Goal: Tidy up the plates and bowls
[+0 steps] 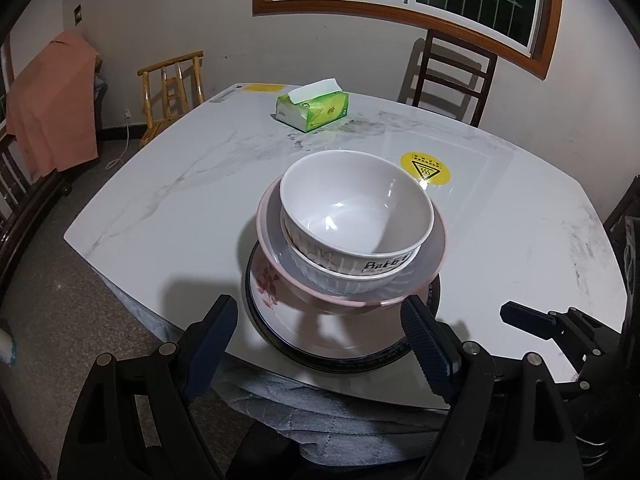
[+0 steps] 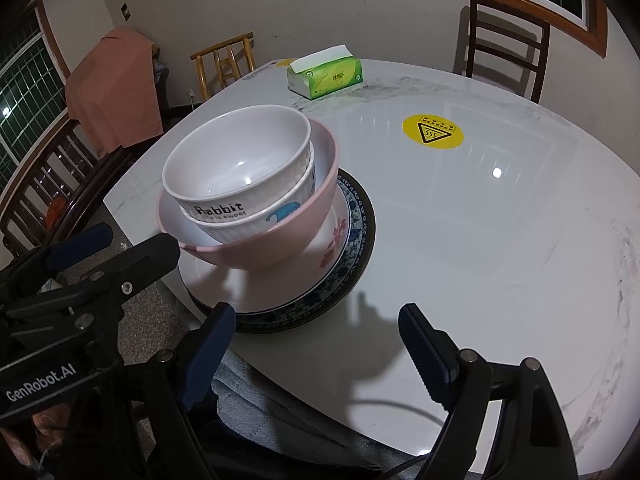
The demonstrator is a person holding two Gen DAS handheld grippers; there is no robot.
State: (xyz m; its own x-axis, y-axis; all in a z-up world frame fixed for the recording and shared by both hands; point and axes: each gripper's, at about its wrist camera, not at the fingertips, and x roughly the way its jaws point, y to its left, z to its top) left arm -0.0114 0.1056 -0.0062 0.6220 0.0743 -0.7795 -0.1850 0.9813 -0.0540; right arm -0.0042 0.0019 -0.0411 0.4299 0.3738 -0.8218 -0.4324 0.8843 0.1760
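A stack stands near the front edge of the white marble table (image 1: 520,240). From the bottom up it is a dark-rimmed plate (image 1: 360,364) (image 2: 360,248), a white plate with pink flowers (image 1: 280,312) (image 2: 336,240), a pink bowl (image 1: 436,248) (image 2: 316,208), a ribbed white bowl (image 1: 340,280) (image 2: 248,232) and a white "Rabbit" bowl (image 1: 356,200) (image 2: 236,160). My left gripper (image 1: 320,344) is open, with the stack's near edge between its fingers and neither pad pressing. My right gripper (image 2: 320,350) is open over bare table to the right of the stack, holding nothing.
A green tissue box (image 1: 312,110) (image 2: 324,74) sits at the far side of the table, and a yellow warning sticker (image 1: 426,168) (image 2: 432,132) lies right of the stack. A bamboo chair (image 1: 172,88), a dark wooden chair (image 1: 452,76) and an orange draped cloth (image 1: 52,100) surround the table.
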